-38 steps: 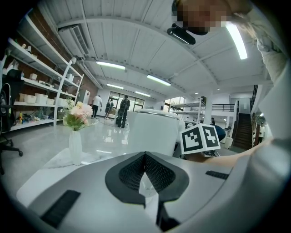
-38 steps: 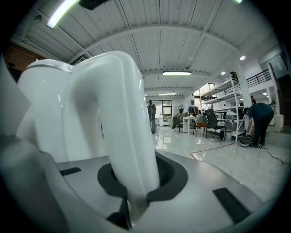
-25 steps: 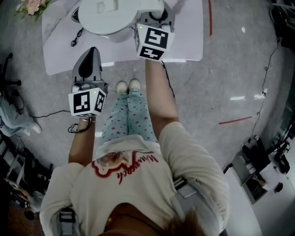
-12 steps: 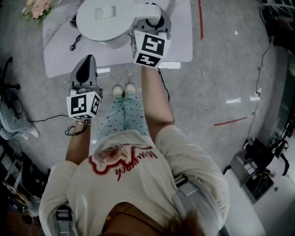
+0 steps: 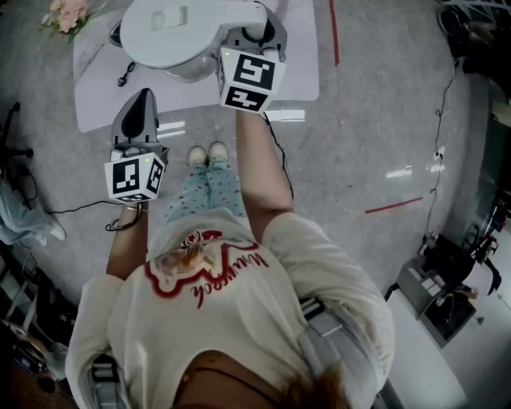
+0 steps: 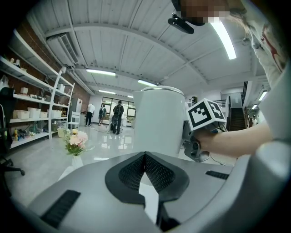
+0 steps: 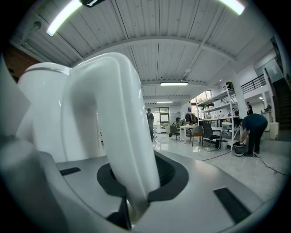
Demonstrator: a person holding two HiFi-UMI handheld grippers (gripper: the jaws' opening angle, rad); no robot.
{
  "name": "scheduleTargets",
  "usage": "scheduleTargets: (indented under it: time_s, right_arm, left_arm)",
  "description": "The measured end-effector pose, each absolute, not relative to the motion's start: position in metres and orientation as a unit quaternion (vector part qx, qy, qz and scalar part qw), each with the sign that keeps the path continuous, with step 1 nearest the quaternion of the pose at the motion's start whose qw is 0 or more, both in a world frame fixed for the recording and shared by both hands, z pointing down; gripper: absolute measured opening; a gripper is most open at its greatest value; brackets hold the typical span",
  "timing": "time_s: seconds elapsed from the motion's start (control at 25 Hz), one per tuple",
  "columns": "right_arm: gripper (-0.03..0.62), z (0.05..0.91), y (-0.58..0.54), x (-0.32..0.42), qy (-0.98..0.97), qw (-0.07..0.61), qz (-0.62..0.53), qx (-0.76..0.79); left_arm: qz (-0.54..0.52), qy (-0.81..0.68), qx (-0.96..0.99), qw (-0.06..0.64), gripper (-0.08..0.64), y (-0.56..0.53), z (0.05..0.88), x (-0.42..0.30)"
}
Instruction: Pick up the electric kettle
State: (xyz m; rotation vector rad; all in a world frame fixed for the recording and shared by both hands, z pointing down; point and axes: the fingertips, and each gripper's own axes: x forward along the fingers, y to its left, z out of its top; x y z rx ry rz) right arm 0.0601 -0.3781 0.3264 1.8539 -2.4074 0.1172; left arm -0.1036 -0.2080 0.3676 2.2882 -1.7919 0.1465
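Observation:
The white electric kettle (image 5: 172, 32) hangs in the air over the white table (image 5: 307, 68). My right gripper (image 5: 259, 30) is shut on its curved handle (image 7: 119, 127). In the right gripper view the handle fills the jaws and the kettle's body (image 7: 43, 109) stands to the left. My left gripper (image 5: 142, 97) is nearer the person and left of the kettle, shut with nothing in it. In the left gripper view its dark pads (image 6: 157, 175) meet, and the kettle (image 6: 159, 120) and the right gripper (image 6: 202, 134) show just beyond them.
A vase of pink flowers (image 5: 68, 12) stands at the table's far left corner (image 6: 75, 139). A small cord and plug (image 5: 128, 70) lie on the table. Cables cross the floor at left (image 5: 72, 200). Shelves (image 6: 32, 113) line the left wall, and people stand far off.
Both grippers have risen. The kettle has come up with the right gripper and looks larger in the head view. The left gripper stays shut and empty.

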Motion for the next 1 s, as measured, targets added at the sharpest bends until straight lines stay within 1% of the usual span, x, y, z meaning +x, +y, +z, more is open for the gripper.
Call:
scheduleTargets:
  time_s: [0.52,1.0]
  right_arm:
    - [0.059,0.298,-0.356,0.068,-0.794,0.040,0.055,0.605]
    - [0.060,0.293,-0.342,0.084,-0.801,0.031,0.060,0.595]
  left_arm:
    - [0.038,-0.618,0.780,0.087,-0.002,-0.199,0.335,-0.097]
    - [0.034,-0.630,0.772,0.078,-0.002,-0.182,0.333,-0.081]
